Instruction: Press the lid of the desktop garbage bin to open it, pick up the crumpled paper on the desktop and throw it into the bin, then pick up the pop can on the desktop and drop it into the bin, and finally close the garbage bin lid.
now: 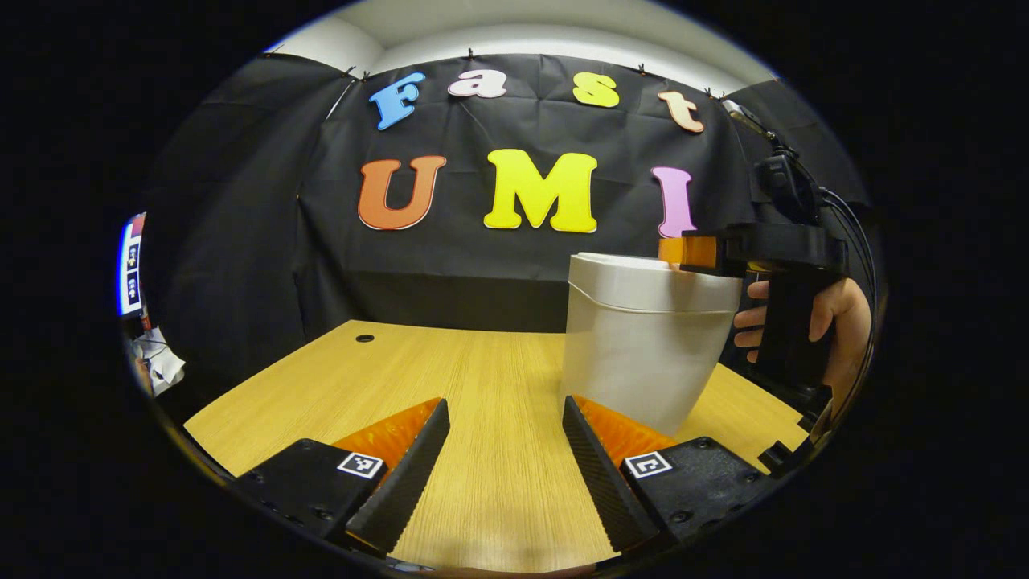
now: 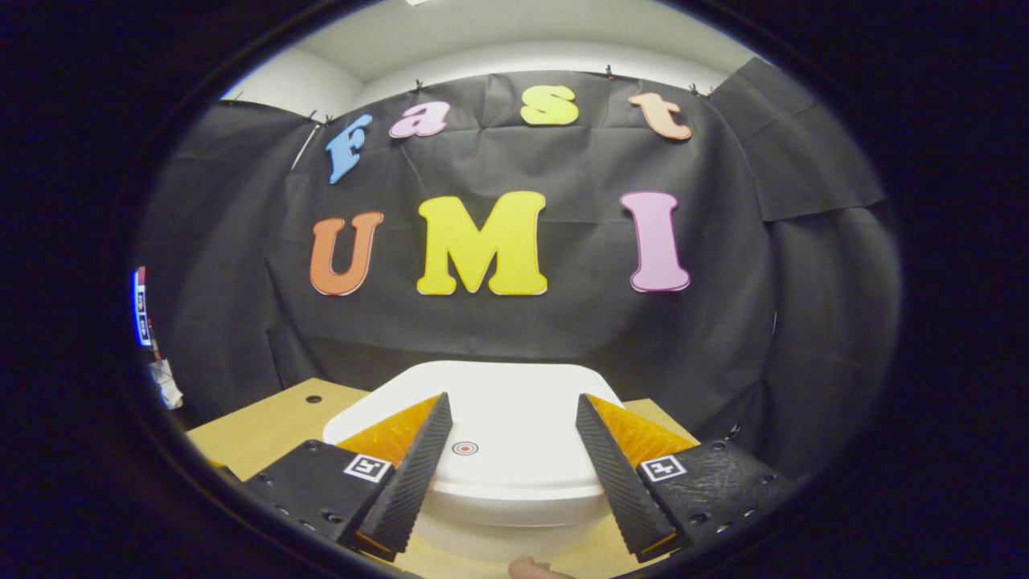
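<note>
A white desktop garbage bin point(image 1: 643, 338) stands on the wooden table at the right of the left gripper view, its lid down. The left gripper point(image 1: 505, 418) hovers low over the table, open and empty, the bin just beyond its right finger. The right gripper point(image 1: 683, 251), held by a hand point(image 1: 836, 322), reaches over the bin's top from the right. In the right gripper view the bin lid point(image 2: 490, 426) lies flat and closed just under the open right gripper point(image 2: 513, 414), with a small round mark point(image 2: 465, 448) between the fingers.
The wooden table point(image 1: 450, 386) has a small round hole point(image 1: 365, 338) near its far left corner. A lit screen point(image 1: 131, 264) and white crumpled material point(image 1: 161, 366) sit off the table's left side. Black cloth walls the back.
</note>
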{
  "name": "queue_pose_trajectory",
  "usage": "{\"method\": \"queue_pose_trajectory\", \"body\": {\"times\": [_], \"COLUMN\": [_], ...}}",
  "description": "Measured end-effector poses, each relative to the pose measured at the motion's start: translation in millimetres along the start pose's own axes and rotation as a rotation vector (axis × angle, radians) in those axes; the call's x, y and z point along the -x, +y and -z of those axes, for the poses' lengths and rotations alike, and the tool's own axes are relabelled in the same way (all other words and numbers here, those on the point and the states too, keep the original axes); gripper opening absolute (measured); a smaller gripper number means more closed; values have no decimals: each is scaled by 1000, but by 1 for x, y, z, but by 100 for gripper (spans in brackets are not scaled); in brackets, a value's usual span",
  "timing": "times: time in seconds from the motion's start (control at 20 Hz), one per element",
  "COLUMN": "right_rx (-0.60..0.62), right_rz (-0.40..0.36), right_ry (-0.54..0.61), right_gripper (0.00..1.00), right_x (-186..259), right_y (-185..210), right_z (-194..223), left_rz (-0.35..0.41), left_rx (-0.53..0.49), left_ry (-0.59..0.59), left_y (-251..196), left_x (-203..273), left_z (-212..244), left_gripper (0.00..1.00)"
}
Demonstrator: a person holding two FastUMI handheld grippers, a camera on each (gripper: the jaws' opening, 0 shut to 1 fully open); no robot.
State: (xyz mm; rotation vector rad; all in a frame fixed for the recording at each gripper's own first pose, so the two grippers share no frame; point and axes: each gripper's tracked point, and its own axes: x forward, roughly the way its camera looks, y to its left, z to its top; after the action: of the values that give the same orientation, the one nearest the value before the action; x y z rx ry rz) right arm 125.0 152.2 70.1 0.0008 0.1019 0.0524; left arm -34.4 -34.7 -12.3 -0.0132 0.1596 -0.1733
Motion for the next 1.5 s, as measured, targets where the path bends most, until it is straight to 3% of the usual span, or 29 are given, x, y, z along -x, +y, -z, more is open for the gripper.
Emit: {"method": "queue_pose_trajectory", "body": {"times": [0.3, 0.45, 0.8, 1.05, 1.15, 1.3, 1.5], "right_rx": [-47, -3, -1, 38, 14, -7, -67], "right_rz": [-41, -7, -16, -48, -28, -60, -57], "right_ry": [-72, -143, -193, -141, -112, -82, -82], "right_gripper": [96, 95, 95, 94, 95, 95, 95], "right_x": [6, 33, 97, 113, 113, 114, 110], "right_y": [-1, -14, -35, -41, -49, -47, -59], "right_z": [-4, -7, 16, 54, 63, 76, 90], "left_rz": [-31, -50, -49, -48, -72, -97, -64], "left_rx": [56, 41, 7, 28, 28, -3, 13], "left_ry": [14, 0, -35, -17, -23, -73, -71], "left_y": [8, 9, 0, 2, 9, 15, 3], "left_x": [-3, -8, -16, -32, -35, -33, -34], "left_z": [4, 0, -6, 1, -6, -19, -13], "left_gripper": [93, 93, 93, 93, 93, 93, 93]}}
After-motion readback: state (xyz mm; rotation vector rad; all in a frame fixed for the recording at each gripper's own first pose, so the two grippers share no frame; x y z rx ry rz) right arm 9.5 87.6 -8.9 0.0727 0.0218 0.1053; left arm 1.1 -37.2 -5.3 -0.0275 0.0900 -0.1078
